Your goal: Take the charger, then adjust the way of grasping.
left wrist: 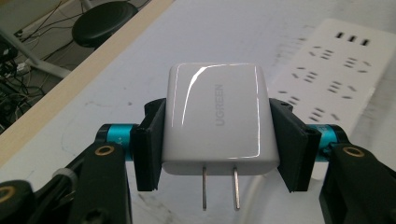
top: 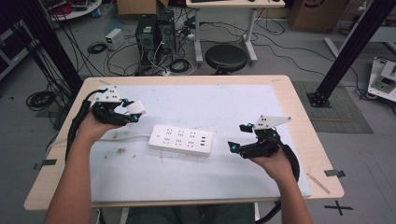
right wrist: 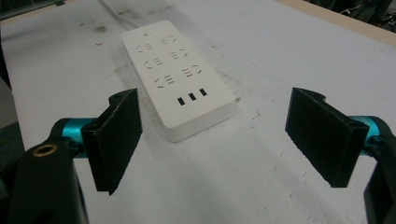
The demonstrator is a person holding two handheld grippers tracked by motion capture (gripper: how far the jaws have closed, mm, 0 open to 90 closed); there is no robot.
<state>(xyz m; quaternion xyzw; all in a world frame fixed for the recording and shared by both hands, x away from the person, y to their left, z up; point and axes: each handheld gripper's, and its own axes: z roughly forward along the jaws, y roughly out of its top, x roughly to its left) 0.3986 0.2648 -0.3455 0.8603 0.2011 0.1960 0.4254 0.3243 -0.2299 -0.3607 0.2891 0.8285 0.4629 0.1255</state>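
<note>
Left tongs (top: 132, 113) clamped on the white charger (left wrist: 217, 119), held above the tabletop (top: 243, 100), prongs toward the hand. Power strip (top: 181, 139) lay at four o'clock from them, long axis nine-to-three. Right tongs (top: 237, 136) gaped empty, just beside the strip's three o'clock end.

White power strip (top: 181, 139) lies on the table (top: 289, 100).

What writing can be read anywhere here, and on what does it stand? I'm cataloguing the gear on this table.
"UGREEN": grey letters running along the glossy face of the white charger, which the left gripper holds by its sides.
Power strip: no readable text; there is only a small mark near its far end, too small to make out.
Cardboard boxes on the floor: a dark print, too blurred to read.
</note>
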